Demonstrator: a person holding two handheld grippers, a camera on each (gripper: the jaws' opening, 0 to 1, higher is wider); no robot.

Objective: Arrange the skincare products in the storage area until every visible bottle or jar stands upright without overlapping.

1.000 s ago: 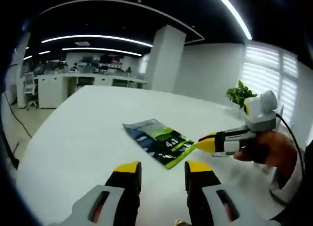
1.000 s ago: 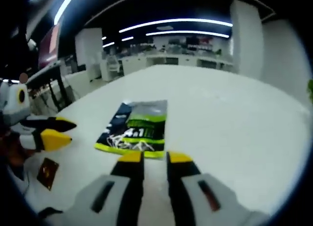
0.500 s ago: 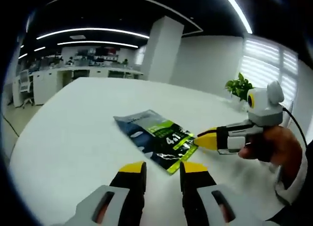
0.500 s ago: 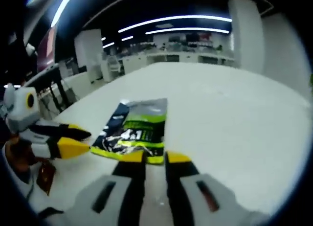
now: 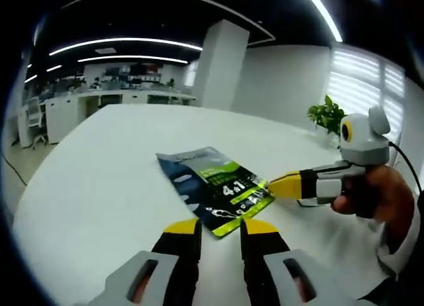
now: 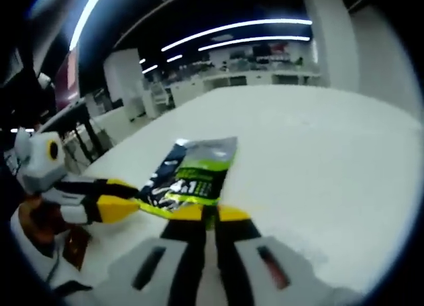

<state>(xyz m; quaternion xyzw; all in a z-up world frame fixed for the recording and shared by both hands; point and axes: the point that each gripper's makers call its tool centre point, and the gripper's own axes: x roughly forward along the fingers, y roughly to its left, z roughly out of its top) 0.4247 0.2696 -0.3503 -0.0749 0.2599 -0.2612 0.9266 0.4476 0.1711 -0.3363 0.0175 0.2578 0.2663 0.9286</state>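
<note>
A flat dark-blue and lime-green foil sachet (image 5: 214, 188) lay face up on the wide white table (image 5: 99, 187), well in from its far edge and close to the near side where the person stood. In the left gripper view, the left gripper (image 5: 219, 228) hovered low over the tabletop just short of the sachet's nearest corner, its two yellow-tipped jaws parted by a narrow gap with nothing between them. From the right of that view the right gripper (image 5: 275, 185) reached in, held by a hand (image 5: 371, 200), its yellow tip touching or just beside the sachet's right-hand edge.

In the right gripper view, the sachet (image 6: 192, 175) sat directly ahead, and the right gripper (image 6: 203, 213) had its yellow tips at the packet's near green edge. The jaws stood close together, but I could not tell whether the edge was pinched between them or merely lay just in front. The left gripper (image 6: 126, 203) came in from the left of that view, its yellow tip at the sachet's near-left corner.

A small dark-brown square packet (image 6: 76, 245) lay on the table near its close edge, below the left gripper. A green potted plant (image 5: 326, 115) stood at the table's far right side.
</note>
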